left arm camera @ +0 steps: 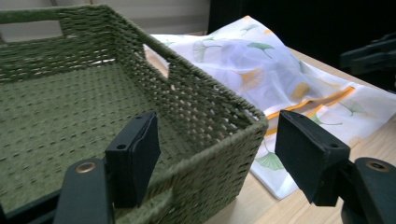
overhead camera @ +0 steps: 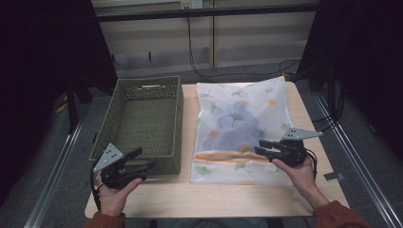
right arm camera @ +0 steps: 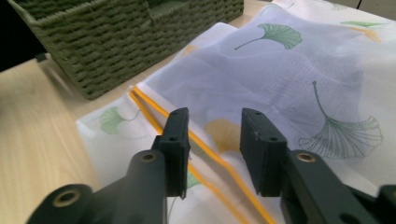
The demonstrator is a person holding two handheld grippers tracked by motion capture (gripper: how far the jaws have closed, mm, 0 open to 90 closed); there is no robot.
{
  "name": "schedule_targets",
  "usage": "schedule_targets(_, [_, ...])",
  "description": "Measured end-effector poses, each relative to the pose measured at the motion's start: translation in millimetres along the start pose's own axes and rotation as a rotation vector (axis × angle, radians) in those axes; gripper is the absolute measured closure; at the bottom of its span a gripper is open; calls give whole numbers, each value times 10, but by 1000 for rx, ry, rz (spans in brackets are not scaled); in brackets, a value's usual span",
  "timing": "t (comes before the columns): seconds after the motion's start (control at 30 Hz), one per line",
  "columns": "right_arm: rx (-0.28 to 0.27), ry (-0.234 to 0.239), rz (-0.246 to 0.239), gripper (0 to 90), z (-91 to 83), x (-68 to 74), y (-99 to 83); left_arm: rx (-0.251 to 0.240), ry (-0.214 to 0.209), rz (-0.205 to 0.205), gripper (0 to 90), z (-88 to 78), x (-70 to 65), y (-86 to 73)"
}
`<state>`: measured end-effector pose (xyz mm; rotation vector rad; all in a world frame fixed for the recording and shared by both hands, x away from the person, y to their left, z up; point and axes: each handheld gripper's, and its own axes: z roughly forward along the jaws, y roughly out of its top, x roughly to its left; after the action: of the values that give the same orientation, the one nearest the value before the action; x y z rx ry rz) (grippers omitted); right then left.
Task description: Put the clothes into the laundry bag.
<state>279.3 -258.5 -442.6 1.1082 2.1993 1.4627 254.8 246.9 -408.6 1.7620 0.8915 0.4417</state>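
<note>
A green woven basket (overhead camera: 177, 123) stands empty on the left half of the table. Beside it on the right lies a white mesh bag (overhead camera: 242, 118) printed with ginkgo leaves, with an orange zipper (overhead camera: 223, 156) near its front end. My left gripper (overhead camera: 146, 158) is open at the basket's near right corner (left arm camera: 233, 121), one jaw inside the wall and one outside, with neither pad pressing. My right gripper (overhead camera: 259, 146) hovers open just above the zipper (right arm camera: 154, 109) and the bag (right arm camera: 289, 70), with nothing between its jaws. The basket (right arm camera: 116, 42) sits beyond it.
The wooden table (overhead camera: 214, 199) has bare wood along its front edge. A small piece of grey tape (overhead camera: 334, 176) lies by its right edge. Metal rails run along both sides, and cables hang behind the table's back edge.
</note>
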Motion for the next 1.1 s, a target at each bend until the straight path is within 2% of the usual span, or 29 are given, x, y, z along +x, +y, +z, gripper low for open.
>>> schedule_targets(0.07, [-22, -5, 18, 565, -80, 14, -6, 16, 11, 2, 335, -50, 3, -5])
schedule_targets(0.13, [-52, 3, 37, 546, -173, 18, -17, 6, 23, -3, 344, -86, 2, -1])
schedule_targets(0.23, [-71, -12, 39, 516, -285, 23, -55, -3, 45, -3, 324, -145, 6, -11])
schedule_targets(0.43, [-106, -42, 60, 468, -509, -4, -168, -2, 78, -2, 288, -281, -2, -118])
schedule_targets(0.47, [-107, -43, 67, 462, -541, -13, -184, -7, 95, -8, 287, -296, -17, -132])
schedule_targets(0.53, [-119, -48, 87, 451, -597, -24, -214, -7, 90, -6, 282, -339, -21, -160])
schedule_targets(0.63, [-151, -61, 127, 431, -693, -41, -258, -7, 109, -10, 280, -390, -33, -222])
schedule_targets(0.7, [-162, -87, 127, 420, -750, -42, -295, -8, 125, -5, 278, -419, -45, -268])
schedule_targets(0.73, [-164, -98, 132, 418, -769, -43, -318, 1, 115, 10, 276, -433, -43, -287])
schedule_targets(0.83, [-153, -111, 133, 406, -788, -52, -369, 7, 127, 18, 276, -448, -72, -320])
schedule_targets(0.93, [-162, -163, 115, 397, -850, -50, -413, 11, 131, 25, 267, -494, -105, -357])
schedule_targets(1.1, [-117, -173, 133, 400, -871, -49, -481, 31, 133, -19, 263, -495, -79, -454])
